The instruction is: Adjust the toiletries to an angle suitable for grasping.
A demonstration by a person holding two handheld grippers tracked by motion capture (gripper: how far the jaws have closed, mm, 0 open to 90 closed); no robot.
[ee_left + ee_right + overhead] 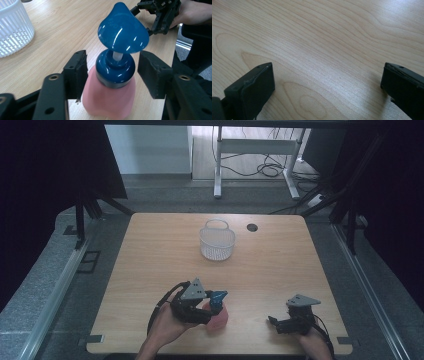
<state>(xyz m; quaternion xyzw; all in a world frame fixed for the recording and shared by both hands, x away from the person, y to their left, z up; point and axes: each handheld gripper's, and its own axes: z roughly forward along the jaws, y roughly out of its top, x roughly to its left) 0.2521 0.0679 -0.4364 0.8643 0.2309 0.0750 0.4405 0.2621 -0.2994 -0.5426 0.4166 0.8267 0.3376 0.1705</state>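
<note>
Near the front edge of the desk (150,250), well in front of the white basket (217,240), we see the left hand-held gripper (112,72) set around a pink bottle (110,100) with a blue pump top (122,30). Its jaws stand apart on either side of the blue collar; one pad looks to be at or just beside the bottle's shoulder, the other has a clear gap, so we do not see a firm grip. The bottle stands upright on the desk. To the right of the bottle, near the desk's front right corner, the right hand-held gripper (280,322) is held with its jaws spread wide over bare wood, with nothing between them. Between the bottle and the basket the desk lies open, and a dark round hole (252,227) sits just right of the basket.
</note>
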